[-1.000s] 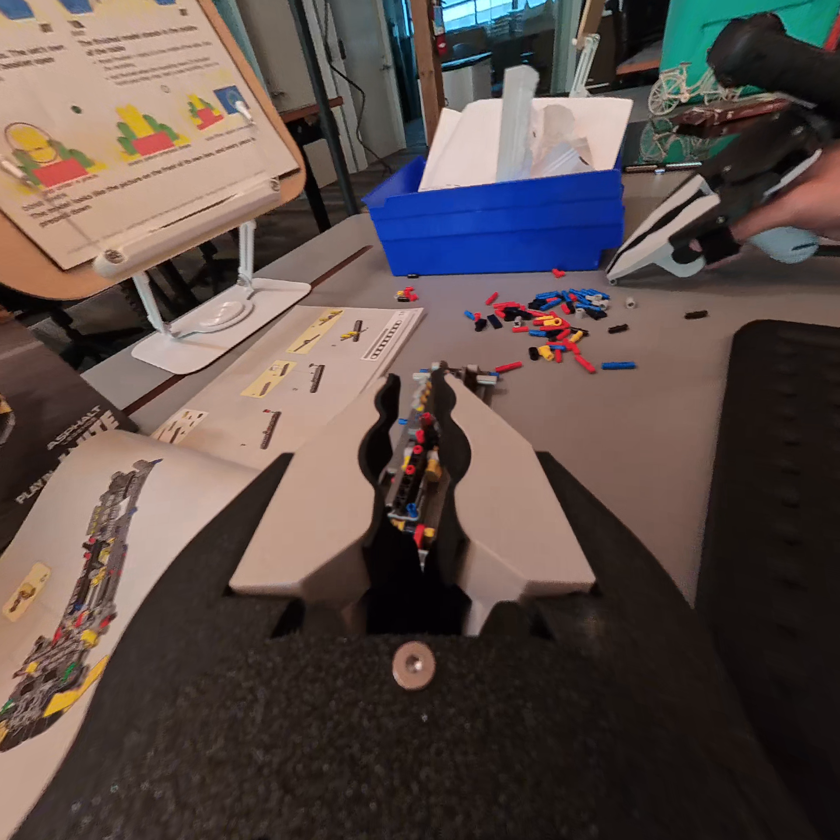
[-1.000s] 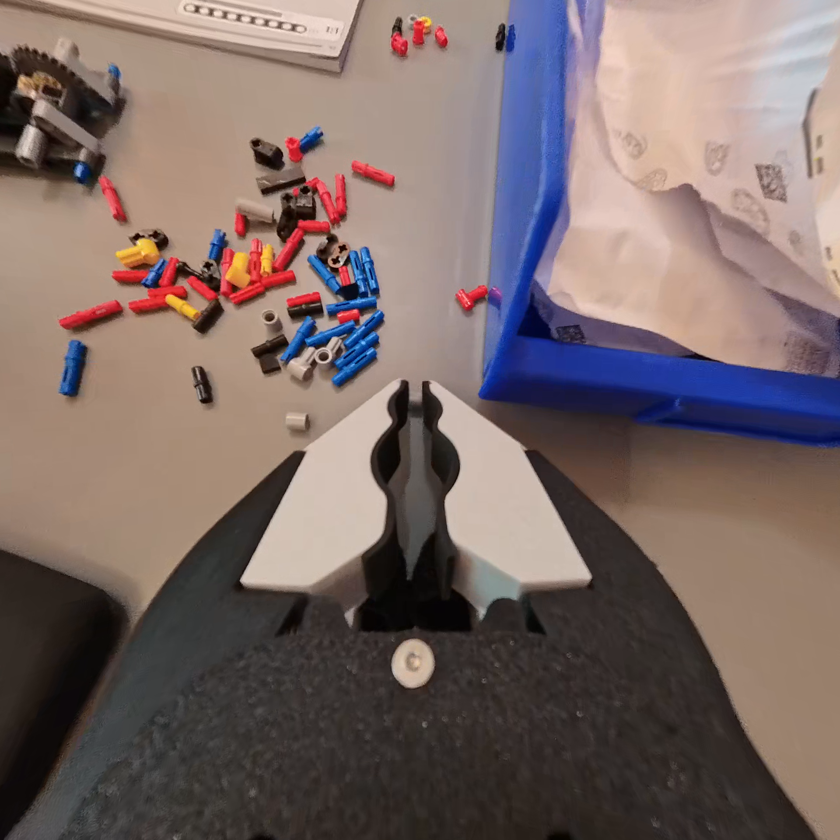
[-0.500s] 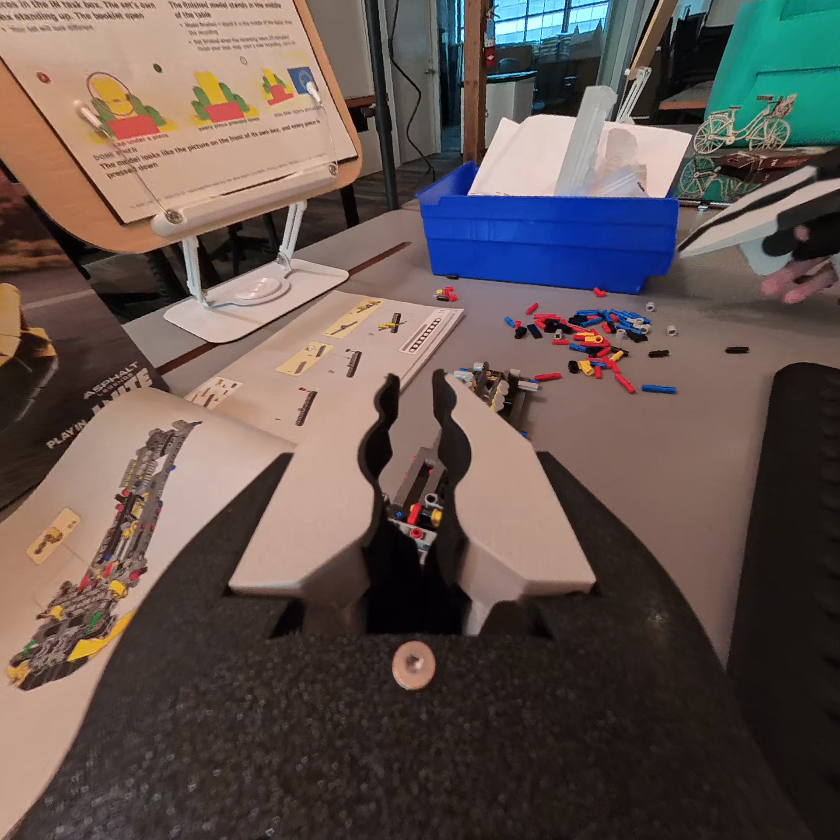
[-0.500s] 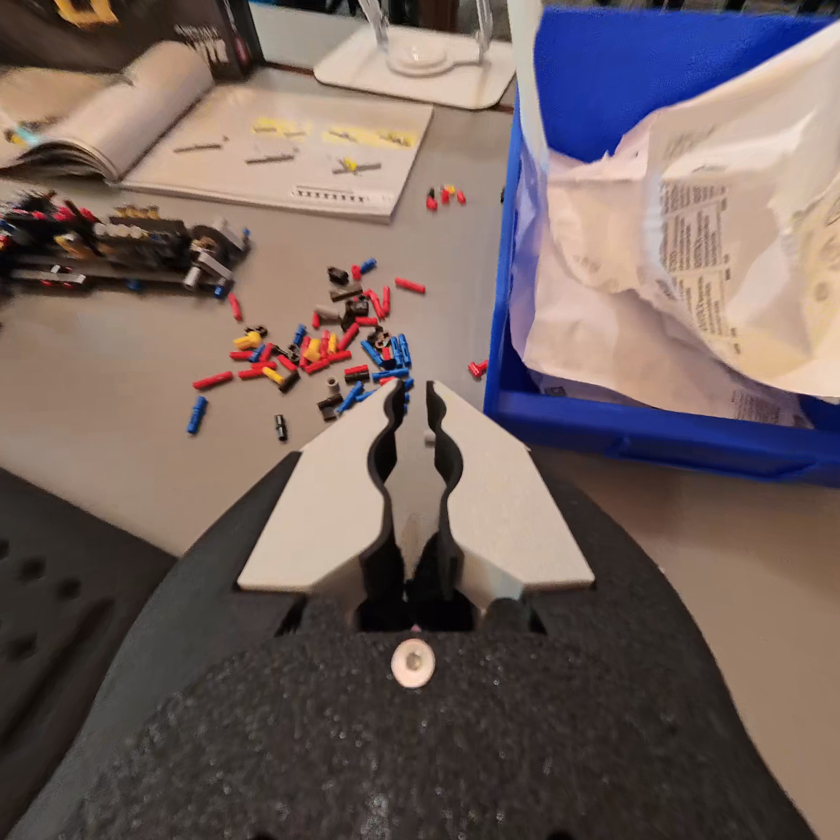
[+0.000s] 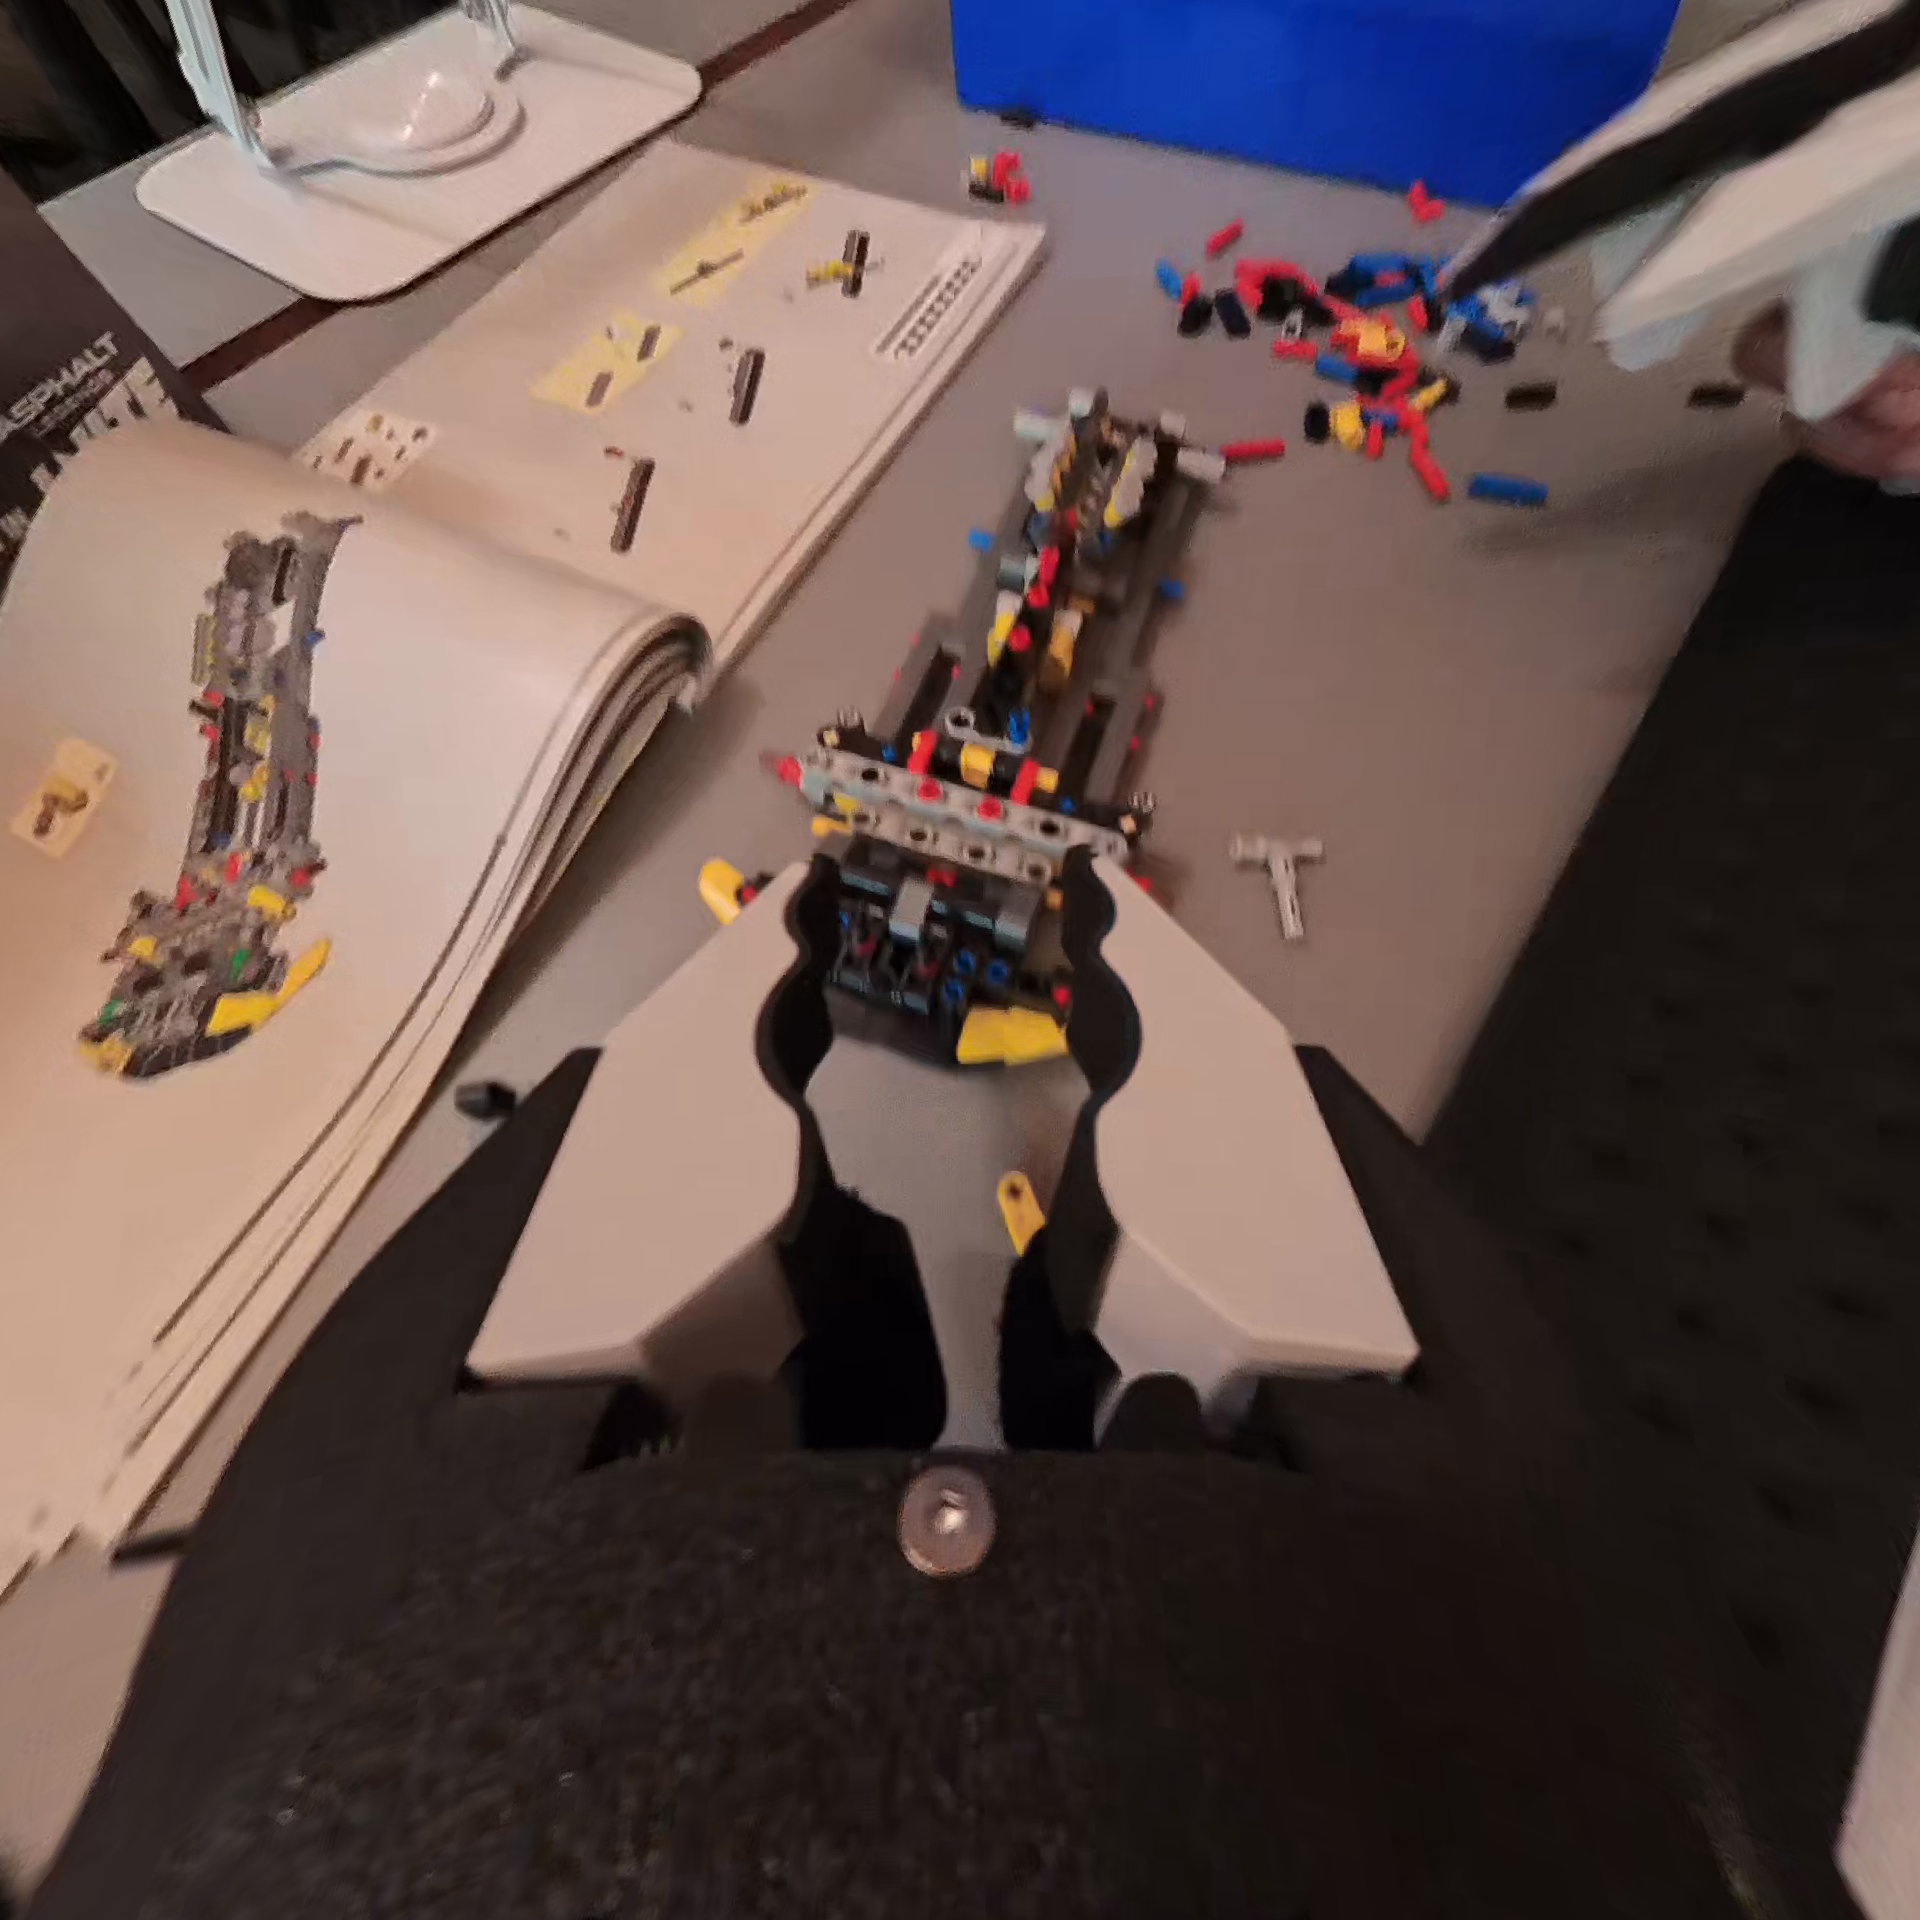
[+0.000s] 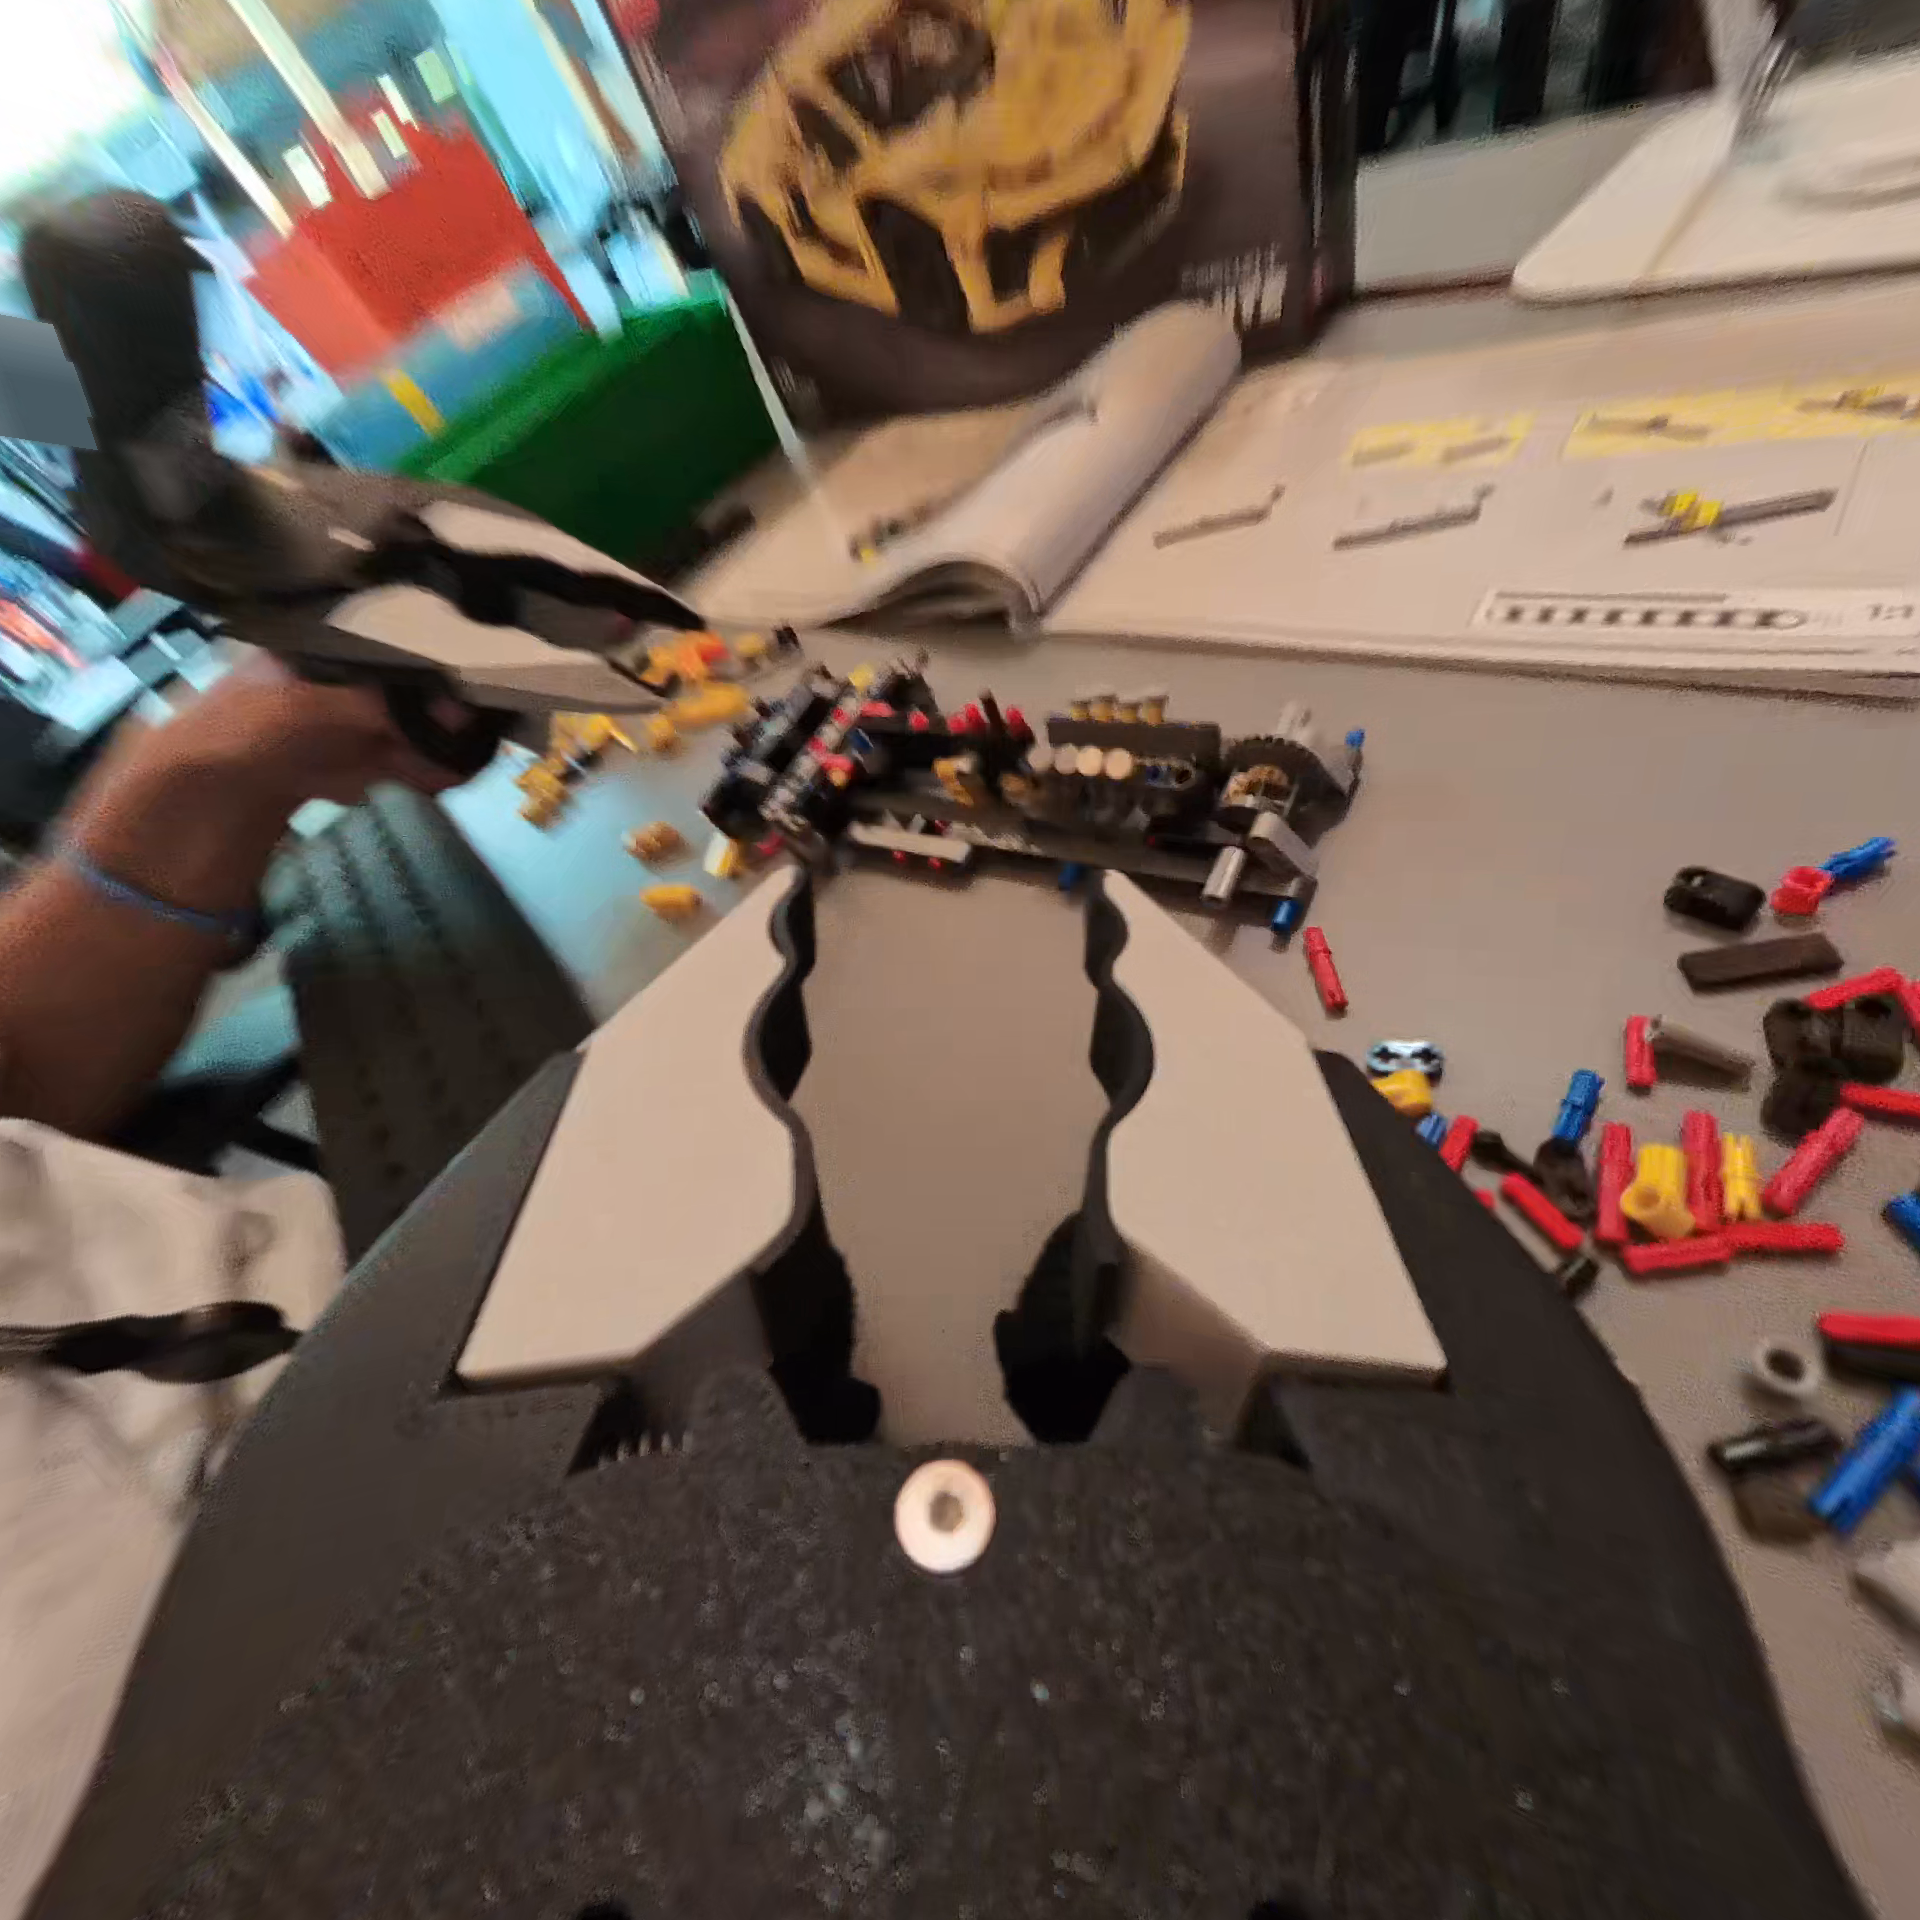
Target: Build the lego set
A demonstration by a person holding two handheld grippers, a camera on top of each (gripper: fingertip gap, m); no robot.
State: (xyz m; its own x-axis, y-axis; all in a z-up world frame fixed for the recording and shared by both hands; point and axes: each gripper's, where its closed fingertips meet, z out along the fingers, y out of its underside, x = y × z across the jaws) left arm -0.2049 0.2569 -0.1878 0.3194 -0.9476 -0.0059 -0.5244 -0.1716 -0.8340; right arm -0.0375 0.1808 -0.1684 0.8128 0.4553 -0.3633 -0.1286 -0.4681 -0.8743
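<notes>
The long, partly built lego model (image 5: 1023, 748) lies flat on the grey table (image 5: 1382, 727), just beside the open instruction booklet (image 5: 436, 665). The left gripper (image 5: 940, 883) hangs over the model's near end, fingers spread and empty. The right gripper (image 6: 940, 894) is likewise spread apart, holding nothing, near the model's side. Loose red, blue and black pins (image 6: 1704, 1174) lie scattered to its right.

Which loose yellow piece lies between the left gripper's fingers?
The small yellow piece by the left gripper's right-hand finger; the other yellow piece sits outside them.
</notes>
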